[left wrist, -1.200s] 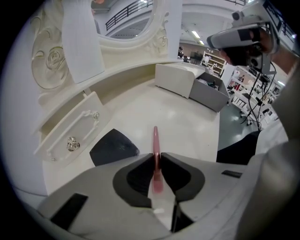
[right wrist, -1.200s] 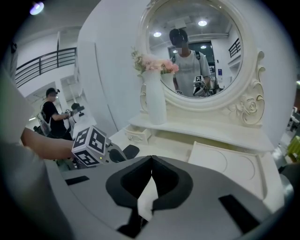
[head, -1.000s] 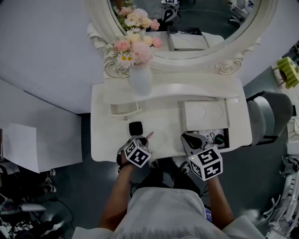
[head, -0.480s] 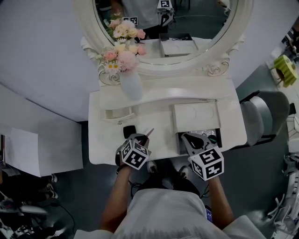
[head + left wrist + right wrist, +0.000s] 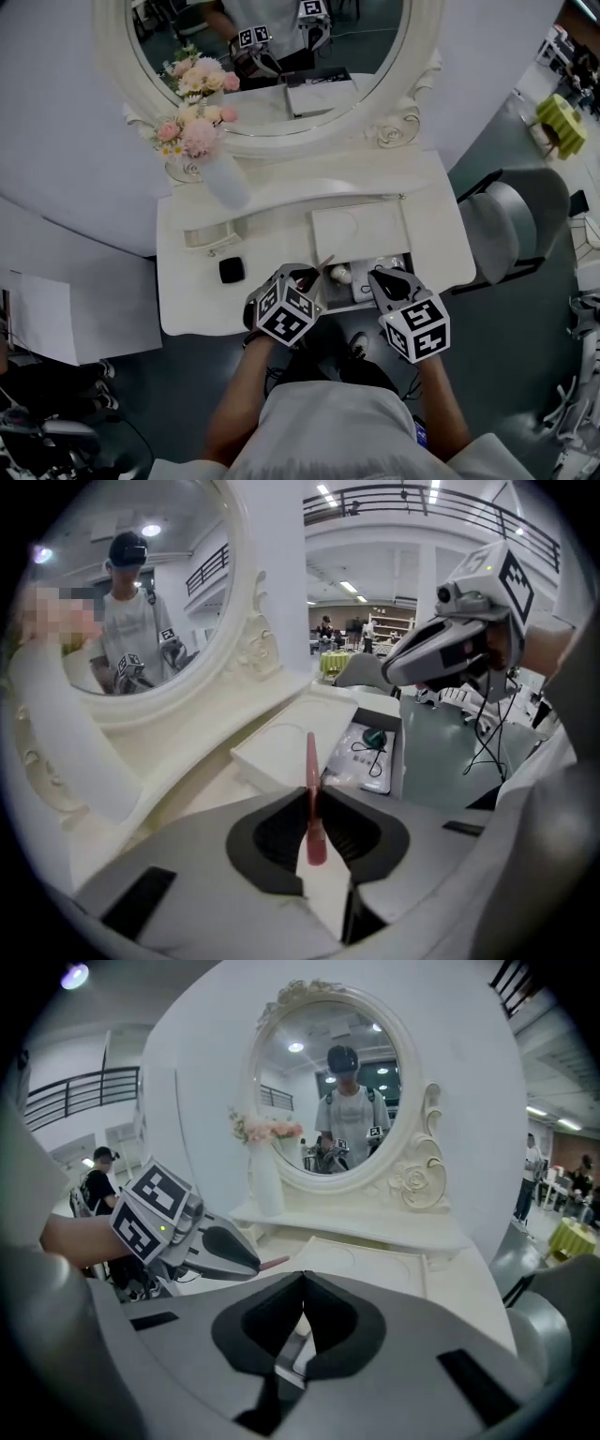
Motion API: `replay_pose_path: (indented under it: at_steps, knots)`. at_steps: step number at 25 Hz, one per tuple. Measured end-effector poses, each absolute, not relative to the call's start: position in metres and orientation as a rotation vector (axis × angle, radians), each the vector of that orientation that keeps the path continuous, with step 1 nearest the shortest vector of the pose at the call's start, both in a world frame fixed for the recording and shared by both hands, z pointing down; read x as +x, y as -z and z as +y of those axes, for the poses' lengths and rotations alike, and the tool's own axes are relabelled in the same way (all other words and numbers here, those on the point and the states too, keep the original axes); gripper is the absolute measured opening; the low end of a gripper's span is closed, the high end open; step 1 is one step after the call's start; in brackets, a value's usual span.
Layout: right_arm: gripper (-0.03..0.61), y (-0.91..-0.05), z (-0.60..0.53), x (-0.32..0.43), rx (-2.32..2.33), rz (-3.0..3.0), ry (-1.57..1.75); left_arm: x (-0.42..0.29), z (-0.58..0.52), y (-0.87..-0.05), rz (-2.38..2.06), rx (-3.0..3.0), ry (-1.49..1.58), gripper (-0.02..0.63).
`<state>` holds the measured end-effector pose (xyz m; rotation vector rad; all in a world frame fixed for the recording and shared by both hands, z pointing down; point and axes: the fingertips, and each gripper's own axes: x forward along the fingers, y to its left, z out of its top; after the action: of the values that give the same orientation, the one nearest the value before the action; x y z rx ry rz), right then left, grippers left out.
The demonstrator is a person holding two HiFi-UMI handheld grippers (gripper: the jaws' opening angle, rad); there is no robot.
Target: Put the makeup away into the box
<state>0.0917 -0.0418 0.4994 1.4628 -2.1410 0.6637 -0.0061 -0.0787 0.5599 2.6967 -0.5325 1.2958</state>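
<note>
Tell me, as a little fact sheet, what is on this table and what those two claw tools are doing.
Setting: white vanity table with an oval mirror
Left gripper: shut on a slim pink makeup stick, over the table's front edge beside the box
Right gripper: shut, nothing between its jaws
Box: white, lid open, on the table's right half
Loose on the table: small black compact
Decoration: vase of pink flowers
</note>
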Motion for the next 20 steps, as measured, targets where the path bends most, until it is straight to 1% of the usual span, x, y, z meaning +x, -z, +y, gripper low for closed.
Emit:
replay_pose_path:
  at_steps: [10,20]
  knots:
    - [0.002,-0.514,-0.013,0.174,1.521,-2.096,-0.723,0.1,-0.054,-0.571,-0.36,2.744,-1.366,0.061]
    - [0.002,-0.527,0.005,0.234,1.557,-2.078,-0.765,0.156,-0.046,-0.611,-0.294,2.741,-1.614,0.061]
